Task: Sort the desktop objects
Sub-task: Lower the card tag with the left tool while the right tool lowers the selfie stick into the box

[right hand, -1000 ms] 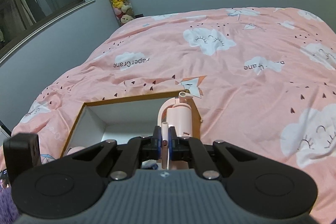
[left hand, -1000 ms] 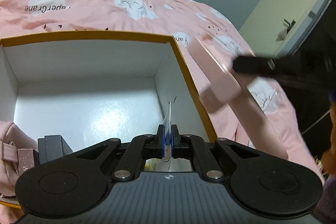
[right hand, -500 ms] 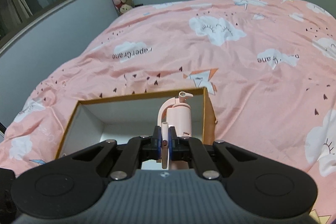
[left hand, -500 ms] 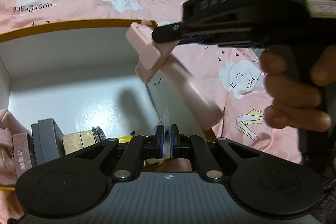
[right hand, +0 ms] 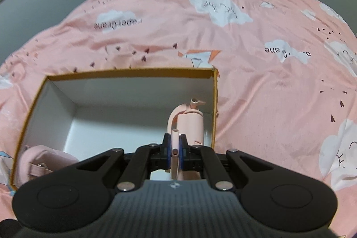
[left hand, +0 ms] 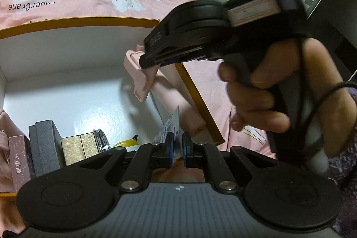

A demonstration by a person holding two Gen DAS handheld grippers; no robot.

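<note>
A white cardboard box with an orange rim point(right hand: 125, 71) was seen lying open on a pink bedspread printed with clouds point(right hand: 256, 41).

Right wrist view: the right gripper point(right hand: 175, 150) was noted with its jaws drawn narrow, clamped on a thin bar of a pink folding phone holder point(right hand: 191, 124). The holder's body was seen ahead of the fingertips, over the right side of the box interior, near the right wall. A pink pouch with a strap point(right hand: 42, 162) was recorded in the lower left corner of the box.

Left wrist view: the left gripper point(left hand: 177, 146) was noted nearly closed, with a thin printed packet point(left hand: 170, 128) standing between its blue pads; whether the pads still pressed on it could not be told. The right gripper, carried in a person's hand point(left hand: 274, 90), was seen at the upper right of the frame, the pink holder hanging from its tips over the box's right wall. Along the lower left of the box, a dark grey box point(left hand: 45, 144), a gold box point(left hand: 80, 146) and a pink carton point(left hand: 19, 162) were recorded side by side, with something yellow point(left hand: 125, 143) partly hidden behind the gripper.
</note>
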